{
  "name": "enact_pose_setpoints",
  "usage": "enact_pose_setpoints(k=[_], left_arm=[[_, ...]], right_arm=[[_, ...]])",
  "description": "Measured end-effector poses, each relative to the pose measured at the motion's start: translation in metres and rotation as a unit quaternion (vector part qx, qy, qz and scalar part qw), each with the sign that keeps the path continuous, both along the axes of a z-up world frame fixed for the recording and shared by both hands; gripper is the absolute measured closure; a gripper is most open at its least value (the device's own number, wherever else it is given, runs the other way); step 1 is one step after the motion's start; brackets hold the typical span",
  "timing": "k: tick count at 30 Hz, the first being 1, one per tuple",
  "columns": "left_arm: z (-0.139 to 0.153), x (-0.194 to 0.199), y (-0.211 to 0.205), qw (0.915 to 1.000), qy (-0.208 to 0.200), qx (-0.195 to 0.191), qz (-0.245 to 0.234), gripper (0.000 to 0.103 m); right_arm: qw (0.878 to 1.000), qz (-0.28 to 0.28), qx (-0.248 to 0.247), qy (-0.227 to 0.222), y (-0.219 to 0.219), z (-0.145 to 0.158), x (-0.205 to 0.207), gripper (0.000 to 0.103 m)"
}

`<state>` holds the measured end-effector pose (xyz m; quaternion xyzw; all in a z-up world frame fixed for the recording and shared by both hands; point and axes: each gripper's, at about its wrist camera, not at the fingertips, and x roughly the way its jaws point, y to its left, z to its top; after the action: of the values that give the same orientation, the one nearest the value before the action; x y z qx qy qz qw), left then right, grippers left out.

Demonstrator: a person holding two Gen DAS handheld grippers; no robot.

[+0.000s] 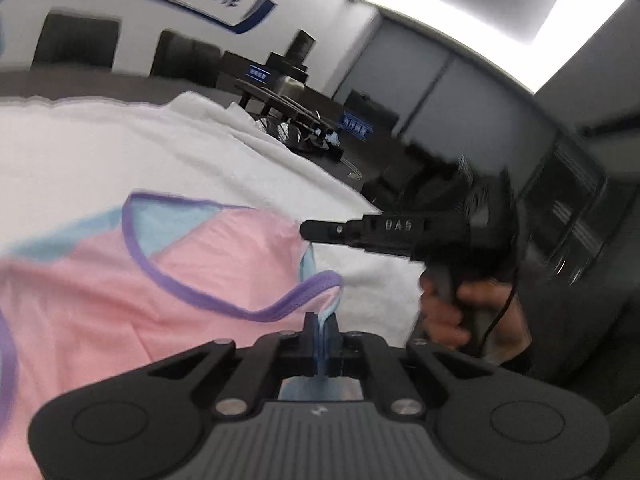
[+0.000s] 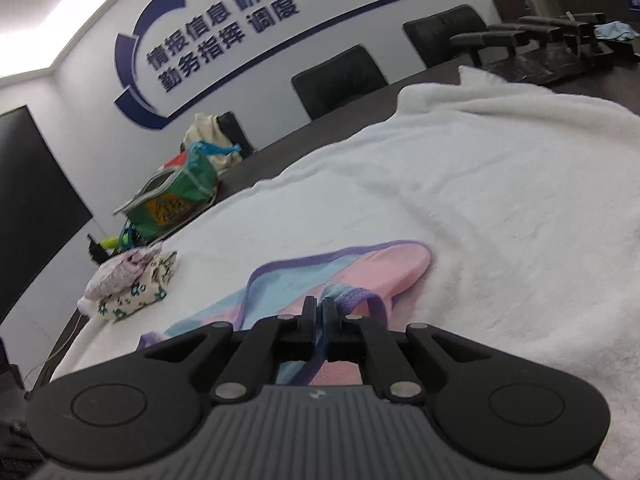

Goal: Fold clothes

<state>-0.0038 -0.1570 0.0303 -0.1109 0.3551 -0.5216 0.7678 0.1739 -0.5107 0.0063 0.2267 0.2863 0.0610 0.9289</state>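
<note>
Pink cloth, a small garment (image 1: 120,288), lies on the white blanket (image 2: 500,200); left gripper (image 1: 321,330) and right gripper (image 2: 319,312) each pinch its near edge (garment stretching away ahead).

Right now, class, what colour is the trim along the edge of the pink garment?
Purple; the trim on the pink garment shows best in the left wrist view.

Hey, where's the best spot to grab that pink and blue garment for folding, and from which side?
Grip the pink and blue garment at its purple-trimmed edge, coming in low from the near side. The trim is thick and lifts off the white blanket. Both the left claw and right claw are shut on it there.
</note>
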Motion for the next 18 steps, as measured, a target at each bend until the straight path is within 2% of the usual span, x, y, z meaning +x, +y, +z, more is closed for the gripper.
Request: enact_pose_setpoints(k=[2, 4, 5, 6, 8, 9, 10, 11, 12, 13, 15, 17, 18], left_arm=[[-0.005, -0.004, 0.004, 0.9995, 0.025, -0.016, -0.014, 0.102], [-0.011, -0.004, 0.008, 0.9991, 0.04, -0.01, -0.004, 0.099], [-0.014, -0.004, 0.011, 0.9989, 0.046, -0.001, 0.01, 0.092], [-0.017, -0.004, 0.014, 0.9983, 0.052, 0.009, 0.023, 0.087], [-0.014, -0.011, 0.03, 0.9986, 0.034, 0.012, 0.039, 0.086], [-0.01, -0.017, 0.042, 0.9989, 0.022, 0.005, 0.042, 0.08], [-0.005, -0.024, 0.055, 0.9989, 0.008, -0.006, 0.045, 0.075], [0.0, -0.034, 0.07, 0.9983, -0.012, -0.016, 0.055, 0.057], [0.005, -0.044, 0.086, 0.9965, -0.032, -0.016, 0.075, 0.044], [0.008, -0.052, 0.101, 0.9933, -0.048, -0.002, 0.105, 0.043], [0.012, -0.064, 0.129, 0.9819, -0.07, 0.037, 0.172, 0.043], [0.013, -0.074, 0.162, 0.9649, -0.075, 0.065, 0.243, 0.043], [0.012, -0.08, 0.179, 0.9537, -0.075, 0.08, 0.28, 0.043]], right_arm=[[0.999, 0.001, -0.034, 0.006, 0.004, 0.006, -0.006, 0.101], [0.996, -0.015, -0.091, 0.016, 0.012, 0.016, -0.015, 0.099], [0.992, -0.027, -0.123, 0.015, 0.018, 0.018, -0.017, 0.098], [0.987, -0.04, -0.154, 0.013, 0.024, 0.018, -0.019, 0.093], [0.974, -0.066, -0.216, 0.009, 0.037, 0.02, -0.023, 0.081], [0.966, -0.079, -0.247, 0.007, 0.044, 0.021, -0.024, 0.076], [0.968, -0.064, -0.243, -0.011, 0.049, 0.024, -0.031, 0.075], [0.974, -0.033, -0.224, -0.032, 0.053, 0.027, -0.038, 0.072], [0.977, 0.002, -0.208, -0.044, 0.058, 0.029, -0.042, 0.063], [0.979, 0.037, -0.193, -0.055, 0.063, 0.031, -0.046, 0.054], [0.974, 0.08, -0.204, -0.064, 0.08, 0.032, -0.045, 0.051], [0.968, 0.106, -0.215, -0.067, 0.096, 0.034, -0.041, 0.051], [0.967, 0.111, -0.219, -0.066, 0.104, 0.035, -0.038, 0.051]])
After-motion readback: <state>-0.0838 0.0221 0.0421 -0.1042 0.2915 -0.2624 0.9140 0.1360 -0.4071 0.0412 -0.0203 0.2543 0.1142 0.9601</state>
